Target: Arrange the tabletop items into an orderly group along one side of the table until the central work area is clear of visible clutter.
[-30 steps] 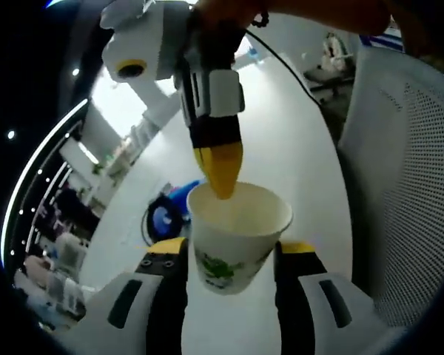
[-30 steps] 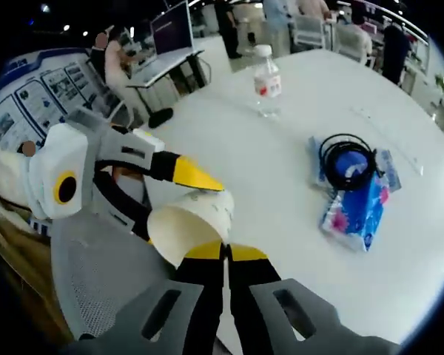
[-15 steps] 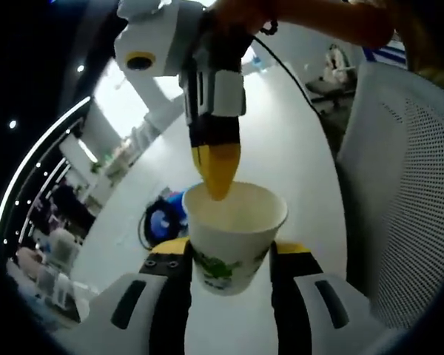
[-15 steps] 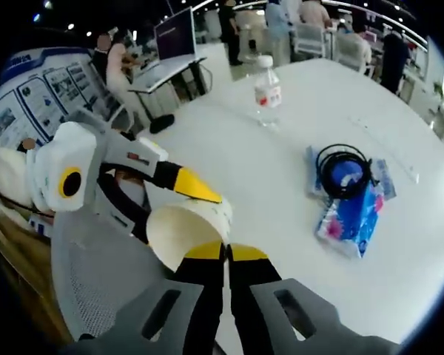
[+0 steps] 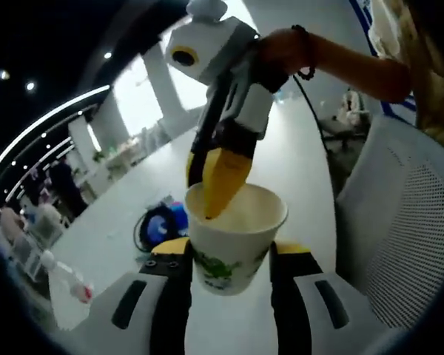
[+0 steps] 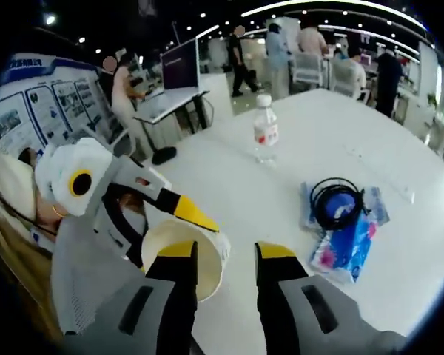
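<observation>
Left gripper view: left tool (image 5: 234, 255) is clamped on a paper cup (image 5: 234, 238) with a green print, unreadable. The right tool (image 6: 223, 255), jaws apart, has one yellow tip inside the cup's rim. Beyond on the white table (image 6: 311, 140) lie a black cable coil (image 6: 338, 203) on blue packets (image 6: 346, 240) and a red-labelled water bottle (image 6: 264, 135); a mesh chair (image 5: 403, 229) stands beside.

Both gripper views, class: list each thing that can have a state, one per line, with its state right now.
Paper cup: upright, empty, clamped between the left gripper's jaws.
Left gripper: shut on the paper cup.
Right gripper: open, one jaw inside the cup's mouth.
Water bottle: upright, capped.
Black cable: coiled, lying on the blue packet.
</observation>
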The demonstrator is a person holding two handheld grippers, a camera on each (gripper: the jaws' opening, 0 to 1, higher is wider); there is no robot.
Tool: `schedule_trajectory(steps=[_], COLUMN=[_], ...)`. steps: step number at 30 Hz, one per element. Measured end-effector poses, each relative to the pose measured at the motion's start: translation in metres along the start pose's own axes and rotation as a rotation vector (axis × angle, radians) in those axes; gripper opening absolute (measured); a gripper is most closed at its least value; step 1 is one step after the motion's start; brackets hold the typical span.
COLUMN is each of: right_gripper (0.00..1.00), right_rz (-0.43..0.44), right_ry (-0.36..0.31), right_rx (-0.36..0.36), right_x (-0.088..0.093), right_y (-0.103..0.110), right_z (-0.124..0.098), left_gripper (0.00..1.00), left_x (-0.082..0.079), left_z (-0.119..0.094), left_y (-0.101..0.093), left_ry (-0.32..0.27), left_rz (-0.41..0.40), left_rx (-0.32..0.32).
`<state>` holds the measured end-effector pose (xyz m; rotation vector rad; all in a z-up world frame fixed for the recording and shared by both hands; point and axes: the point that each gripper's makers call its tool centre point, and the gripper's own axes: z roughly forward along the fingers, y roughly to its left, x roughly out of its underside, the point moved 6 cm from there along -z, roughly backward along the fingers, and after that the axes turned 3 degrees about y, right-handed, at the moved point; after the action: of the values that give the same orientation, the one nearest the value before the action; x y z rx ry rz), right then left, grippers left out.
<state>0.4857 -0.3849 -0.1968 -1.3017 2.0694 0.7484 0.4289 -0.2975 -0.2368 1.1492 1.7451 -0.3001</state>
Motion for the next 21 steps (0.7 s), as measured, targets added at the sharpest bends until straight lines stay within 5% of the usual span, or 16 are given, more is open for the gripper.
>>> schedule_trajectory(steps=[3, 10, 15, 21], right_gripper=[0.45, 0.75, 0.83, 0.95], right_rz=[0.059, 0.081, 0.092, 0.079], right_ry=[-0.075, -0.121, -0.154, -0.188], right_rx=[0.02, 0.061, 0.077, 0.095], right_x=[-0.006, -0.005, -0.005, -0.003], right_y=[-0.004, -0.012, -0.017, -0.022], right_z=[-0.003, -0.007, -0.01, -0.011], left_gripper=[0.38, 0.38, 0.38, 0.38], left_x=[0.001, 0.002, 0.005, 0.007], left_z=[-0.001, -0.002, -0.002, -0.007], left_y=[0.002, 0.007, 0.011, 0.025], left_ry=[0.006, 0.011, 0.022, -0.035], left_rz=[-0.02, -0.037, -0.059, -0.211], left_rx=[-0.016, -0.042, -0.066, -0.101])
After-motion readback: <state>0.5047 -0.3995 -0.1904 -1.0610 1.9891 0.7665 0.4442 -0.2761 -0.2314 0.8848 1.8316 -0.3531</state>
